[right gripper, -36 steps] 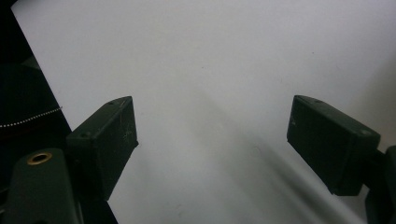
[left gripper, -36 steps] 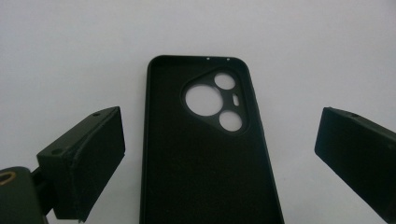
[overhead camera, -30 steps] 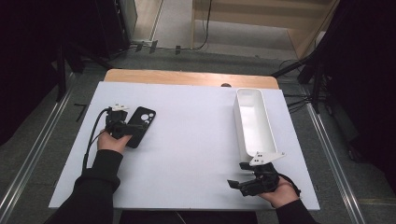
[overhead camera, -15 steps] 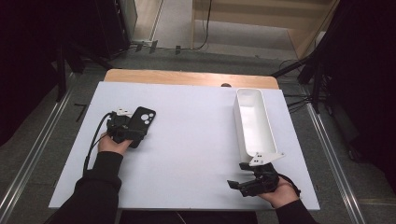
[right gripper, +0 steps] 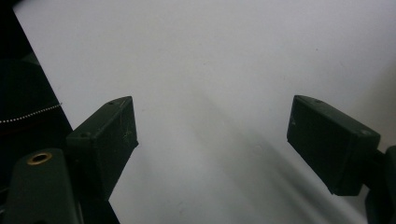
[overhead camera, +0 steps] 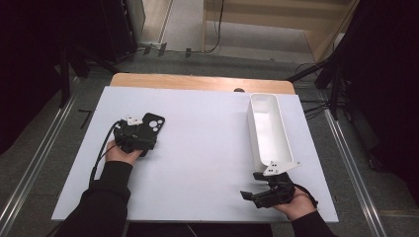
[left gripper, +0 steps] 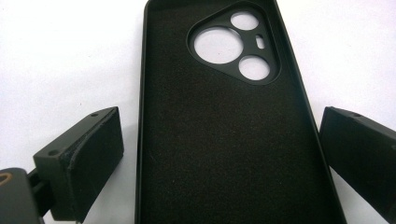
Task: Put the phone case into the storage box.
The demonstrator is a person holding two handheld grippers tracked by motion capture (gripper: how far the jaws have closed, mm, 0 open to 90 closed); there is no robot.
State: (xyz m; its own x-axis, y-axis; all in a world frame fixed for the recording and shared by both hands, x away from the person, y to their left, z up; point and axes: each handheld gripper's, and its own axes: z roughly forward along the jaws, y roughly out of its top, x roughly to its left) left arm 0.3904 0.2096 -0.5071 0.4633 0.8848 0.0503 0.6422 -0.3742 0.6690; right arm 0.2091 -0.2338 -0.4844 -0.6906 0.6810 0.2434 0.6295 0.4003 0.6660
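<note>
Nearest the person, at the front right corner of the white tabletop (overhead camera: pixel 207 163), the right gripper (overhead camera: pixel 249 193) rests in the right hand (overhead camera: pixel 295 205), lying low and pointing toward the middle of the surface. Its grey three-cornered plate rises just in front of the near end of the tray. In the right gripper view its two black fingers (right gripper: pixel 105 140) stand spread wide, with bare white surface between them and nothing pinched.

Farther up on the left side, the left hand (overhead camera: pixel 118 153), in a dark sleeve, carries the left gripper (overhead camera: pixel 147 132), a black cable looping from it back toward the sleeve. Directly ahead of it lies the task's thing, a black soft-lined phone case with a triangular camera cut-out of three round holes (left gripper: pixel 229 140). It lies flat on the tabletop, open side up, its camera end pointing away from the person. In the left gripper view the fingers (left gripper: pixel 88 158) are spread on either side of the case's lower half; a strip of white shows between the left finger and the case edge, while the right finger sits just beside the other edge, whether touching I cannot tell.

Beyond the right gripper, along the right side, stands a long, narrow white plastic tray (overhead camera: pixel 258 133), running front to back, well apart from the case.
</note>
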